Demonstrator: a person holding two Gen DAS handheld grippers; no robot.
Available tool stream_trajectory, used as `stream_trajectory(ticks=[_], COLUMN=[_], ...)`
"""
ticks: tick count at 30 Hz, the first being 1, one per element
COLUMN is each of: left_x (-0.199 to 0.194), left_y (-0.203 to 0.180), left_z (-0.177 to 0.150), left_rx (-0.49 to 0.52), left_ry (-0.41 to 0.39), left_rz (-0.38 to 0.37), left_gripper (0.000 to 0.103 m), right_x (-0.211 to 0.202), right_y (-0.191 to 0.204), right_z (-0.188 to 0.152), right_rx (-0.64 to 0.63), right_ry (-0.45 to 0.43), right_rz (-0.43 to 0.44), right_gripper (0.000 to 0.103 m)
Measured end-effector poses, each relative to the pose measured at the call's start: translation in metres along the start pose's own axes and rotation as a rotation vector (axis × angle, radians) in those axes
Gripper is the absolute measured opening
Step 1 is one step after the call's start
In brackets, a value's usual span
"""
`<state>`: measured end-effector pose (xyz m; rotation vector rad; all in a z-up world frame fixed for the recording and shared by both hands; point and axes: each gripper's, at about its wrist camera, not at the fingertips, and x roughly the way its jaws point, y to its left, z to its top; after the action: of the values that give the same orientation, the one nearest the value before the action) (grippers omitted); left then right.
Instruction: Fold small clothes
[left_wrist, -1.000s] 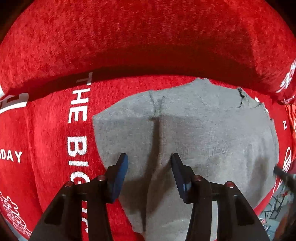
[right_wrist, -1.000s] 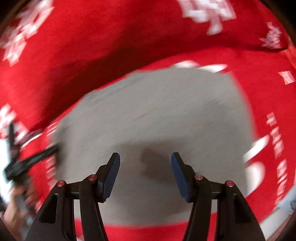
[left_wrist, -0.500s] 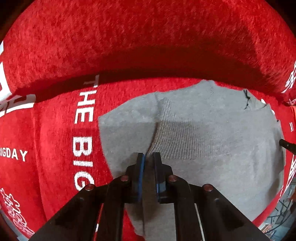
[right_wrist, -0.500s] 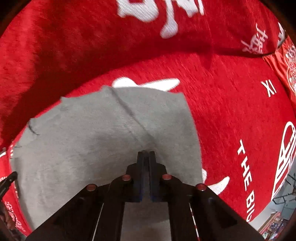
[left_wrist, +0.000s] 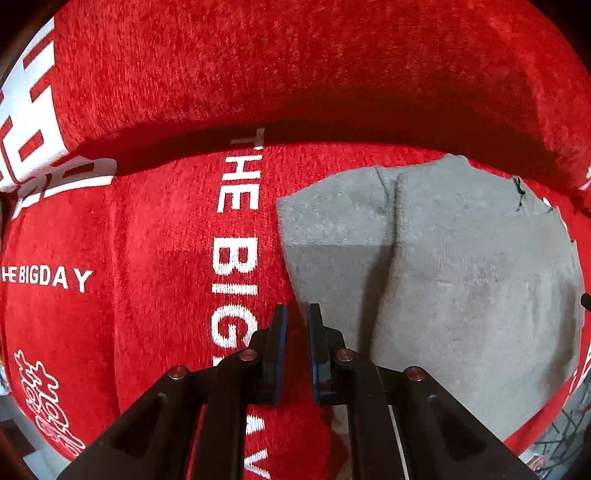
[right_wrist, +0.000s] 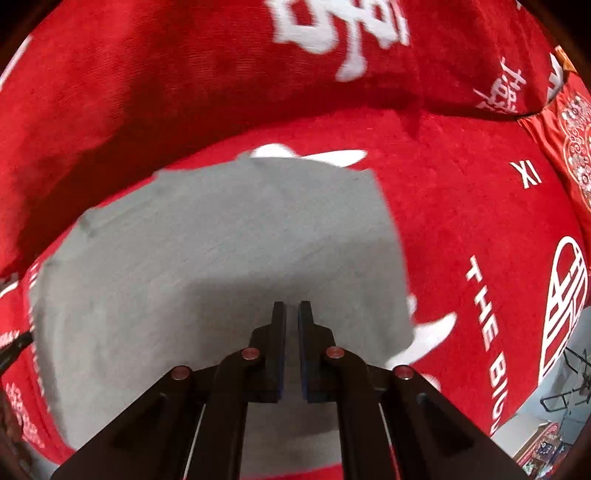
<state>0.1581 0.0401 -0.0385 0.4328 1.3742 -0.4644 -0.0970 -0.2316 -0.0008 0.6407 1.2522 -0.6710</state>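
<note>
A small grey knit garment (left_wrist: 461, 266) lies spread on a red cloth-covered seat (left_wrist: 147, 229); it also fills the middle of the right wrist view (right_wrist: 221, 251). A raised fold runs down its middle in the left wrist view. My left gripper (left_wrist: 295, 314) has its jaws nearly together at the garment's left edge, over the red cloth, with a narrow gap and nothing visibly between them. My right gripper (right_wrist: 291, 310) has its jaws nearly together above the garment's near part; I cannot see fabric pinched between them.
The red cloth carries white lettering (left_wrist: 236, 240) and rises into a red backrest (left_wrist: 295, 66) behind the garment. A patterned red cushion (right_wrist: 569, 147) sits at the far right. Floor and a black stand (right_wrist: 569, 380) show past the seat's right edge.
Both grippers went from wide open to nearly shut. The left gripper then slid left, off the garment's middle fold to its left edge. The right view shifted and blurred.
</note>
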Motion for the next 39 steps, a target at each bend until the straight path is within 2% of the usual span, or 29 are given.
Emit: stream_trajectory(ticks=[3,9,12,15,16,18,19,20,21,22,24,29,31,34,39], left_x=[-0.002,-0.001,-0.001,0.002,0.000,0.000,-0.002,-0.001,-0.002,-0.006,-0.014,-0.014,-0.018,-0.019,-0.012], left_y=[-0.002,-0.002,-0.002,0.001,0.001,0.004,0.004,0.006,0.007,0.009,0.009,0.016,0.018,0.019,0.019], left_z=[-0.005,-0.010,-0.014,-0.019,-0.022,-0.025,-0.027,-0.029,-0.031,-0.033,-0.037,-0.043,-0.046,-0.048,-0.044], left_rx=[0.012,0.011,0.005,-0.012,-0.020,-0.032,-0.035,-0.036,-0.040,-0.046,-0.032,-0.067,-0.085,-0.088,-0.073], left_ry=[0.002,0.032,0.050,0.079,0.080,0.077,0.075,0.076,0.072,0.041,-0.005,0.015,-0.002,-0.008,0.036], left_rz=[0.004,0.000,0.012,0.027,0.021,0.006,0.002,0.007,0.030,0.068,0.097,0.115,0.156,0.172,0.161], left_gripper=[0.012,0.012,0.013,0.013,0.013,0.013,0.028,0.050,0.096,0.103,0.103,0.103,0.103,0.103,0.103], right_x=[-0.008,-0.008,-0.005,-0.004,-0.004,-0.002,-0.003,0.000,0.000,0.000,0.000,0.001,0.000,0.000,0.009], right_y=[0.019,0.060,0.073,0.084,0.087,0.092,0.095,0.100,0.103,0.107,0.113,0.127,0.131,0.135,0.125], right_z=[-0.016,-0.050,-0.063,-0.074,-0.077,-0.081,-0.084,-0.085,-0.087,-0.091,-0.093,-0.105,-0.111,-0.117,-0.130], right_rx=[-0.013,-0.010,-0.024,-0.051,-0.056,-0.064,-0.070,-0.077,-0.083,-0.091,-0.100,-0.111,-0.107,-0.090,0.053], right_ry=[0.017,0.111,0.145,0.165,0.171,0.179,0.185,0.190,0.195,0.202,0.211,0.239,0.246,0.257,0.312], right_rz=[0.068,0.201,0.240,0.250,0.254,0.270,0.279,0.289,0.299,0.311,0.326,0.359,0.375,0.404,0.533], right_gripper=[0.007,0.008,0.012,0.028,0.037,0.041,0.041,0.042,0.044,0.048,0.050,0.050,0.050,0.052,0.053])
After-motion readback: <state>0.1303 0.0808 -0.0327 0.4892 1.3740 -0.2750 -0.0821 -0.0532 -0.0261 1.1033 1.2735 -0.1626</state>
